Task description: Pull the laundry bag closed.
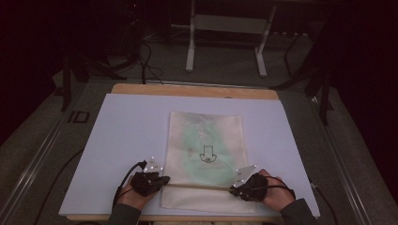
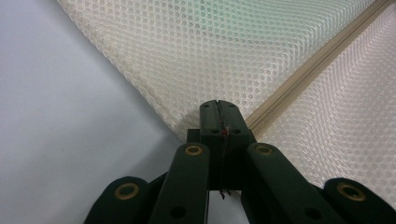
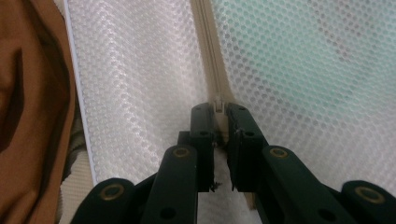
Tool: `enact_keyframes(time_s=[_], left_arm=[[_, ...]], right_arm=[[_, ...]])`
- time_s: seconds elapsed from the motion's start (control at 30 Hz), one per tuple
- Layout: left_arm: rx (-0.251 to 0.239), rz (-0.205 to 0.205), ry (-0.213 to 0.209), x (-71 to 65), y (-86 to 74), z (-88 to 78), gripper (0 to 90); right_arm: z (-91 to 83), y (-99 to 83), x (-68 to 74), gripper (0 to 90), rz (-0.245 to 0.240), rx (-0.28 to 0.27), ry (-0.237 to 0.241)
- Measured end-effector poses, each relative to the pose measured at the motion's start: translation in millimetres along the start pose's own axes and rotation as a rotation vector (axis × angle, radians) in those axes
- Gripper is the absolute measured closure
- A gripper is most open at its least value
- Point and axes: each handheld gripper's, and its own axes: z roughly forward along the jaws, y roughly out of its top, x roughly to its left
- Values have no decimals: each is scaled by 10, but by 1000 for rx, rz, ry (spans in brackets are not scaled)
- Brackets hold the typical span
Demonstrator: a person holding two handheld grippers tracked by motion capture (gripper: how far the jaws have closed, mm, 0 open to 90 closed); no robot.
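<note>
The left gripper (image 2: 218, 106) has its black jaws pressed together on the edge of the cream mesh laundry bag (image 1: 206, 140), right where the beige zipper (image 2: 299, 84) meets the bag's side seam. The right gripper (image 3: 218, 108) stands at the opposite end of that zipper (image 3: 208, 51); its jaws are drawn narrow around the small cream zipper pull (image 3: 218, 101), which sits between the tips, so I read it as pinched.

Seen from the high view, the left gripper (image 1: 162, 180) and the right gripper (image 1: 233, 190) sit at either end of the zipper line near the bag's near edge. The bag lies flat in the middle of the pale lilac sheet (image 1: 122, 136) covering the wooden table (image 1: 187, 90), with something pale green (image 1: 202, 150) showing through the mesh.

This looks like the start of working the zipper: one side anchors the fabric, the other has the pull. The next move probably calls for drawing the pull steadily along the zipper line toward the left gripper, while that gripper holds the fabric taut so the mesh does not bunch or lift.
</note>
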Motion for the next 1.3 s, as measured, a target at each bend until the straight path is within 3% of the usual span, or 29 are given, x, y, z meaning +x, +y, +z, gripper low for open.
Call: enact_keyframes(time_s=[0.43, 0.77, 1.03, 1.2, 1.3], left_arm=[[-1, -3, -1, 1, -1, 0, 893], [-1, -3, -2, 1, 0, 1, 893], [-12, -6, -15, 24, -14, -1, 892], [-16, 0, -18, 19, -10, -4, 878], [-20, 39, 2, -10, -4, -8, 856]], right_arm=[[-130, -227, -52, 824, 49, 9, -22], [-302, -475, -107, 823, 114, -38, -23], [-302, -505, -114, 814, 137, -66, -13], [-339, -539, -145, 676, 181, -136, -12], [-384, -561, -188, 591, 221, -185, -38]])
